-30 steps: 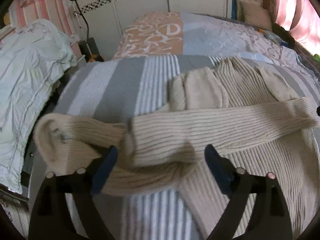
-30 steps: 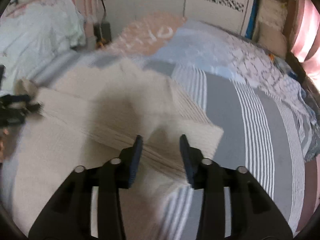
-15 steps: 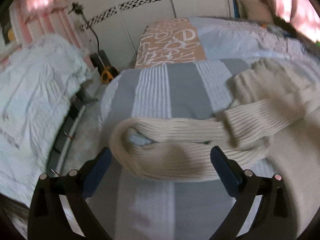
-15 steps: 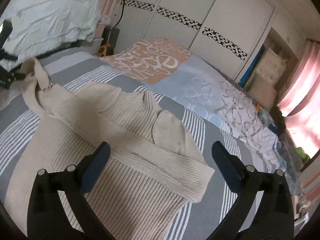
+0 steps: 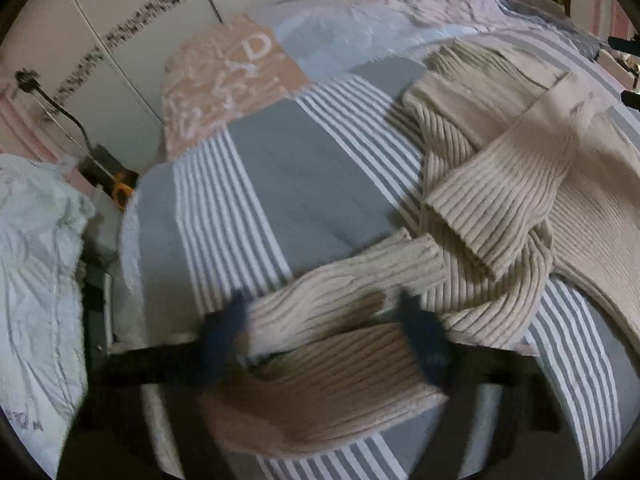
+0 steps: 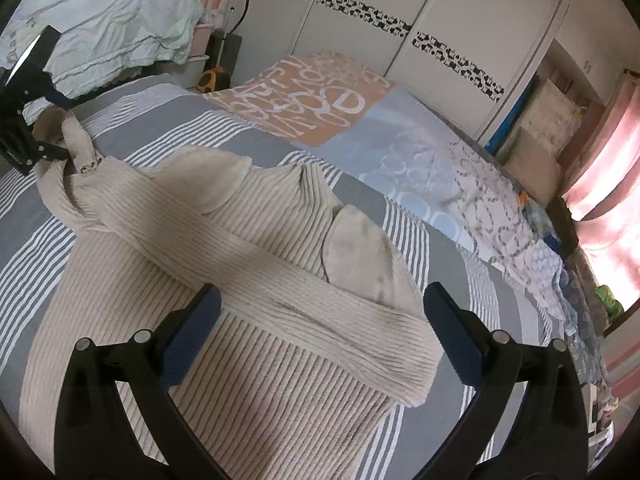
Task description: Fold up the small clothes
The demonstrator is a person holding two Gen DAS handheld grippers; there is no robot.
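Grey-striped bedspread (image 6: 404,240) under sweater (image 6: 240,280), white wardrobe (image 6: 400,12) behind.

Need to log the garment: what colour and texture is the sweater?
Plain cream-beige ribbed knit sweater, clearest in the right wrist view.

Right gripper (image 6: 320,332) wide open above sweater (image 6: 224,280) on striped bed (image 6: 448,260); one sleeve (image 6: 280,280) across chest, left gripper (image 6: 36,136) at other cuff.

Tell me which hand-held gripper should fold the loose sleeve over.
Left. Its hand-held gripper already straddles the loose sleeve at the bed's edge; the right hand-held gripper hangs open above the already-folded sleeve.
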